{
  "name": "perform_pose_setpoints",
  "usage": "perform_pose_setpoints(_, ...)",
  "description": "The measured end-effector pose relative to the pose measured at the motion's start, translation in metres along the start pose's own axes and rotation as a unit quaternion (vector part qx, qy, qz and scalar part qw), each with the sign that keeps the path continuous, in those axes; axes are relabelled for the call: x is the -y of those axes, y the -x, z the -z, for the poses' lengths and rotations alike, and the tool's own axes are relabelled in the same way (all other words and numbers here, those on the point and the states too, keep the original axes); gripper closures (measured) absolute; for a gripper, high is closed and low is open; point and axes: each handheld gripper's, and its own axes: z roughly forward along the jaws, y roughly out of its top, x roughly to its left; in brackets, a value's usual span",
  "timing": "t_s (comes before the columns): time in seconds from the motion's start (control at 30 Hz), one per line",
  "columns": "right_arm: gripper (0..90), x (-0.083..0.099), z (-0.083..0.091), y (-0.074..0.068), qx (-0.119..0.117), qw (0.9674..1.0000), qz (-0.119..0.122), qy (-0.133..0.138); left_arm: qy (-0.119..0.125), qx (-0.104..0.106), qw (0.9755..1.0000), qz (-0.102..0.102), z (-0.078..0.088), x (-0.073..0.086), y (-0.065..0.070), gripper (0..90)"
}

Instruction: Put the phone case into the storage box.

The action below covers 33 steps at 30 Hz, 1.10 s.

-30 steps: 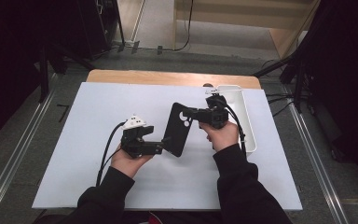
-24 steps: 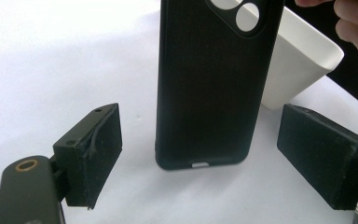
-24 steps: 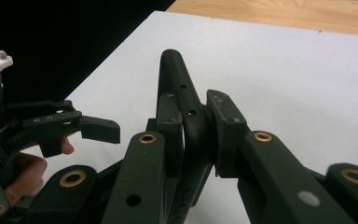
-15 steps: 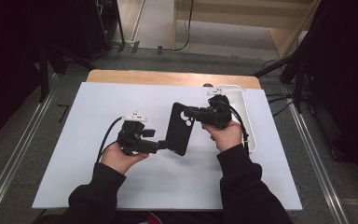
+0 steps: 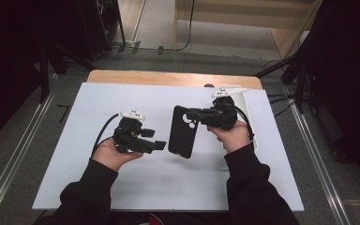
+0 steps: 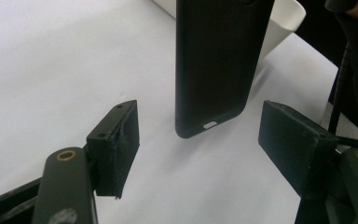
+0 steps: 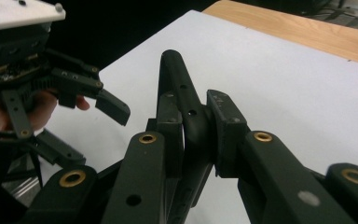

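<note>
My right gripper [image 5: 198, 116] pinches the black case [image 5: 183, 131] above the table [image 5: 75, 154]; my left gripper [image 5: 158, 145], jaws just narrowing but spread, sits beside it, apart.

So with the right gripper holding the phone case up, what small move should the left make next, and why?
Probably ease the left gripper forward until its jaws straddle the lower end of the case, then close. Its jaws have just been closing but remain apart with nothing between them, the case end sits just beyond, and the right gripper clamps the case.

left claw [image 5: 161, 145] half-open, closing; right claw [image 5: 191, 115] clamped shut
</note>
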Motion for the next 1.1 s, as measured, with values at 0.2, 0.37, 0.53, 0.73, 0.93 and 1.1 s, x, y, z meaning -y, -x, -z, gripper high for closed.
perform_pose_setpoints(0.2,74.4,0.0,0.0,-0.001,-0.015,0.9996,0.021,-0.014,0.0,0.015,0.9999,-0.008,0.006,-0.004,-0.001,30.7)
perform_pose_setpoints(0.37,74.4,0.001,-0.001,-0.001,-0.03,0.9986,0.033,-0.027,-0.003,0.039,0.9992,0.002,0.011,-0.007,-0.006,30.6)
perform_pose_setpoints(0.53,74.4,0.001,-0.002,-0.002,-0.049,0.9968,0.051,-0.036,-0.005,0.048,0.9988,-0.011,0.014,-0.009,-0.006,30.3)
perform_pose_setpoints(0.73,74.4,0.001,-0.004,-0.004,-0.067,0.9944,0.068,-0.046,-0.009,0.059,0.9977,-0.034,0.018,-0.012,-0.003,30.3)
perform_pose_setpoints(0.93,74.4,0.002,-0.006,-0.007,-0.094,0.9901,0.094,-0.046,-0.018,0.063,0.9967,-0.048,0.022,-0.015,-0.003,30.3)
perform_pose_setpoints(1.1,74.4,0.003,-0.009,-0.012,-0.113,0.9851,0.115,-0.06,-0.023,0.073,0.9957,-0.052,0.024,-0.017,-0.002,30.3)
